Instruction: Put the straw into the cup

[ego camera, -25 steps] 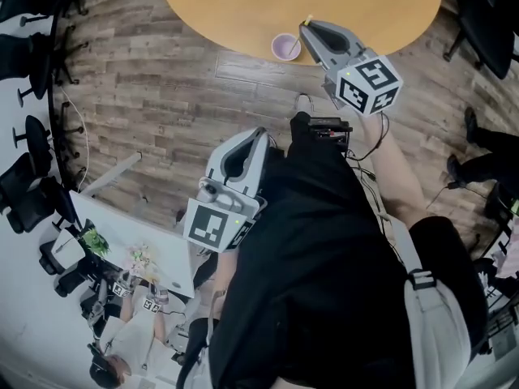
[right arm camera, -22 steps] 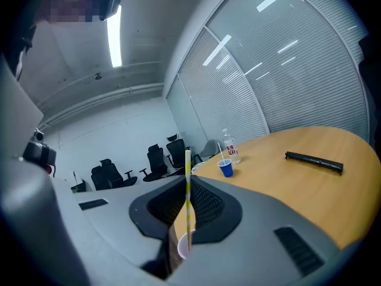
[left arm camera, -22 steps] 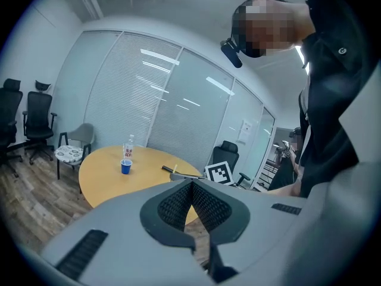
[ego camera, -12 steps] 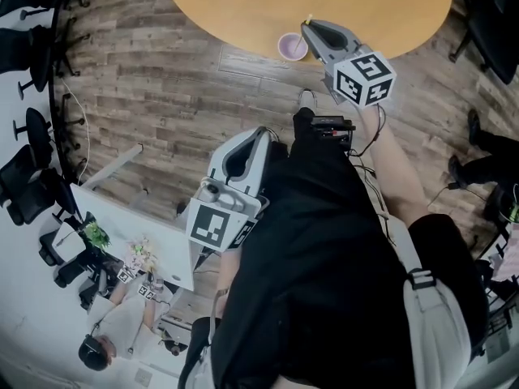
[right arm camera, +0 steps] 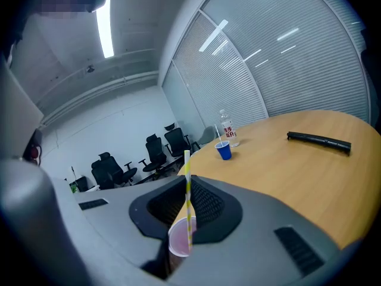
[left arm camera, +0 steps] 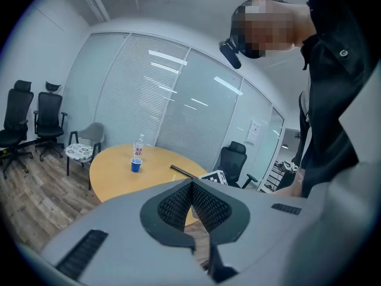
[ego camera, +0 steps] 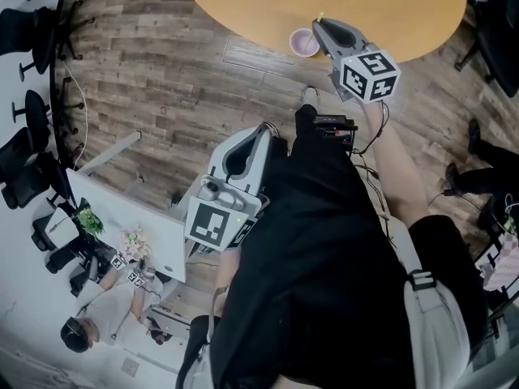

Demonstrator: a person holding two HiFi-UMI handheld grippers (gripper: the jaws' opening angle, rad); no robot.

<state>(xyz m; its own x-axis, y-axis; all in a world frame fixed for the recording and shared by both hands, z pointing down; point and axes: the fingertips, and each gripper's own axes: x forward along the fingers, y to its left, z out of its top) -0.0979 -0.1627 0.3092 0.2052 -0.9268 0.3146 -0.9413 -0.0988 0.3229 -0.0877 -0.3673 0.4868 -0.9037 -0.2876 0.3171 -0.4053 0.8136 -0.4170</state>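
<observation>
Up top on the head: staring steeply down, past a black-clad torso, onto wood floor and the near edge of the round table (ego camera: 259,6). Low on the left gripper (ego camera: 261,132): facing out across the room, well back from that table, glass wall behind it. Riding the right gripper (ego camera: 322,24): right at the table's rim, very near the straw (right arm camera: 187,183) and pink cup (right arm camera: 178,240), facing along the tabletop. Shared by both gripper views: blue cup (left arm camera: 136,165), bottle (left arm camera: 139,145), black bar (left arm camera: 181,171). Shared with the head view: tabletop, bar, pink cup.
</observation>
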